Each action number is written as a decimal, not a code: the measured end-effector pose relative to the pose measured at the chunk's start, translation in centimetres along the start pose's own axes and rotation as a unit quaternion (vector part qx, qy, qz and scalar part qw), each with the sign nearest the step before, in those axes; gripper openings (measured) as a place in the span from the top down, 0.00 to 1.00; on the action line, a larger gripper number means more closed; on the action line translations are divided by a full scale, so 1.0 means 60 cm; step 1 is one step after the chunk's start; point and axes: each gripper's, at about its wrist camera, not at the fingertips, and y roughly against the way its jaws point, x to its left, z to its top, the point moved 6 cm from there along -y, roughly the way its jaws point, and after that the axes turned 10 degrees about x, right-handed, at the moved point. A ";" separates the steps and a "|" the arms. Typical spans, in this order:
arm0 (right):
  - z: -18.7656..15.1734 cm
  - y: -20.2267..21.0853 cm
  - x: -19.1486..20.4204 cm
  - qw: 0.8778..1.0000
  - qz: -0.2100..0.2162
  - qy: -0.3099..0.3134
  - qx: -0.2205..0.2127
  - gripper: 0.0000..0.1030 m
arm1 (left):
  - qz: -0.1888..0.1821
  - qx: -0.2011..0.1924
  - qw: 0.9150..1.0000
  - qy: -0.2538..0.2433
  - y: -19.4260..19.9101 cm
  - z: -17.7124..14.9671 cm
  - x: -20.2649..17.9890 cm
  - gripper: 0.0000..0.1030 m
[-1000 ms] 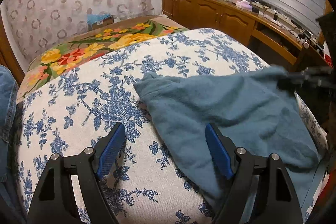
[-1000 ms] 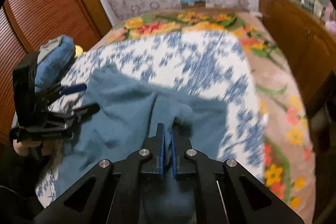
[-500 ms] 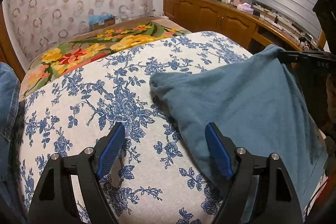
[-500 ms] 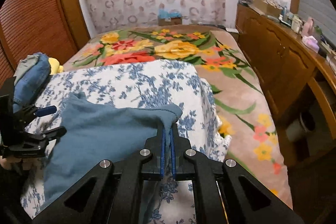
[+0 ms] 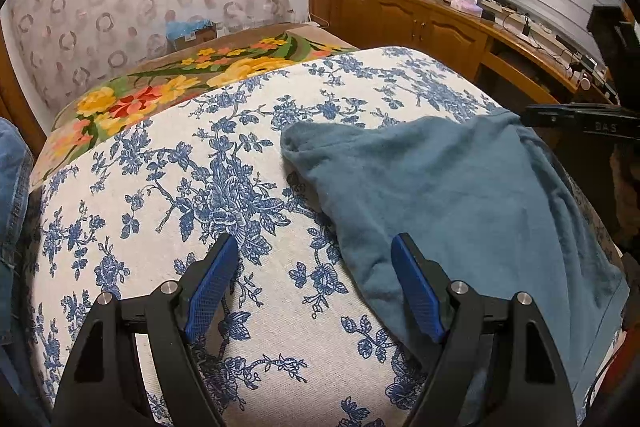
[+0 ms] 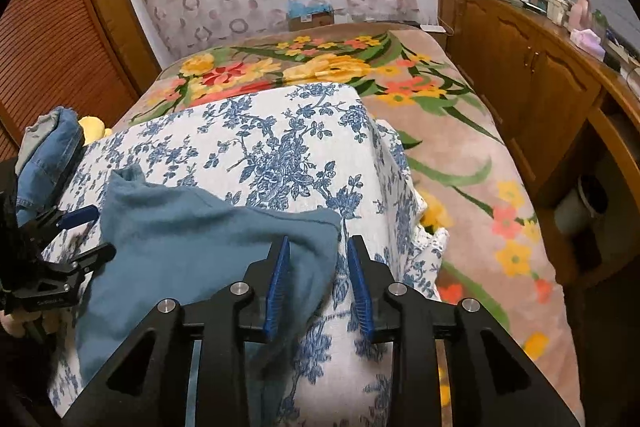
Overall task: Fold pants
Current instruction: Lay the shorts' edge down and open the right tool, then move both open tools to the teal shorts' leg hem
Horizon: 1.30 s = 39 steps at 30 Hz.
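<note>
Two grippers, both open. My right gripper [image 6: 316,283] has just been opening; the pants [image 6: 200,251] corner lies between its jaws, unpinched. My left gripper [image 5: 312,287] gapes wide and empty, pants at its 2 o'clock on the cloth [image 5: 192,195]. Risk: withdrawing could snag that corner and undo the fold.
</note>
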 end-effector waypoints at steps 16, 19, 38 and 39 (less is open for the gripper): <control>-0.088 0.096 -0.002 0.998 -0.005 -0.004 -0.055 0.70 | -0.009 -0.015 1.000 0.002 0.056 -0.008 -0.013 0.23; -0.131 0.119 0.011 0.998 0.001 0.006 -0.058 0.70 | -0.011 -0.020 1.000 0.000 0.083 -0.028 -0.032 0.23; -0.294 0.165 0.066 0.997 0.028 0.044 -0.051 0.70 | -0.013 -0.013 1.000 -0.021 0.161 -0.198 -0.142 0.23; -0.298 0.166 0.066 0.997 0.026 0.045 -0.049 0.70 | -0.015 -0.012 1.000 -0.020 0.162 -0.205 -0.144 0.23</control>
